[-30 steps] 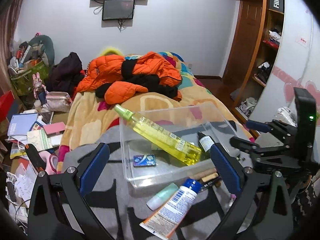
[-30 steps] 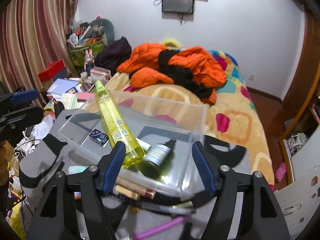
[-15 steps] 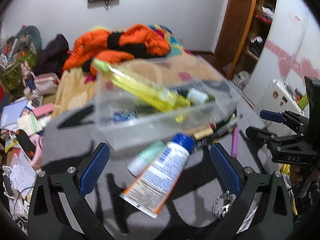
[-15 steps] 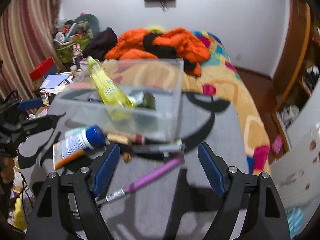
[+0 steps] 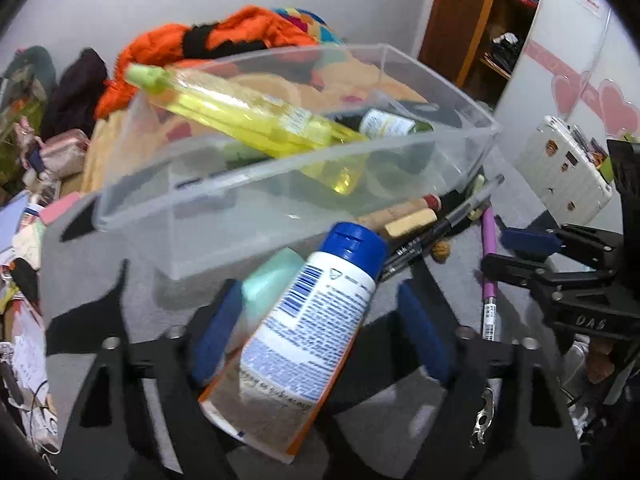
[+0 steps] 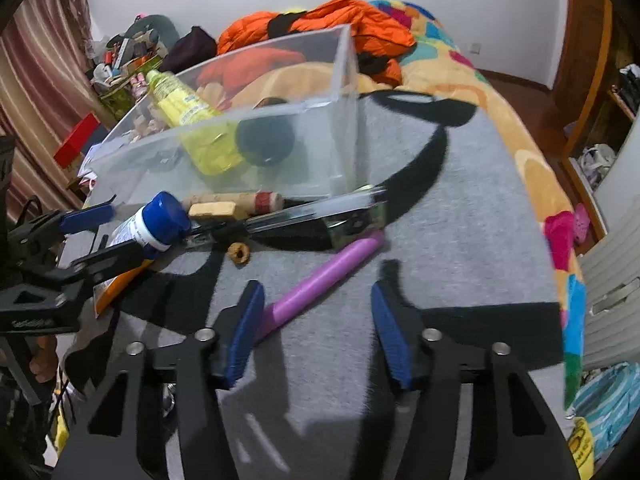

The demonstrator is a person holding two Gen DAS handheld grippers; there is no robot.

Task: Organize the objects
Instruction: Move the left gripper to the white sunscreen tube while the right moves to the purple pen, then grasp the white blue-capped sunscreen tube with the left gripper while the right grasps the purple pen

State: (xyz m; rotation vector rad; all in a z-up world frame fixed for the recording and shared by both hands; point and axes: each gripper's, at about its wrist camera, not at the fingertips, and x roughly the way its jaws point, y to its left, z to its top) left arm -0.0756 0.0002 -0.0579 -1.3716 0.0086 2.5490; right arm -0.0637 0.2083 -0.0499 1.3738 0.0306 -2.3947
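Here the left tool, closing but unclamped, straddles a white, blue-capped tube.

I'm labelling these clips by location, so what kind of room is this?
Most likely a lived-in bedroom: a bed with a colourful patterned blanket, an orange puffer jacket heaped on it, and wooden wardrobe shelves.

Right gripper over grey mat; jaws just closing, not yet gripping. Purple pen lies between them, near left pad. Clear bin behind holds yellow bottle.
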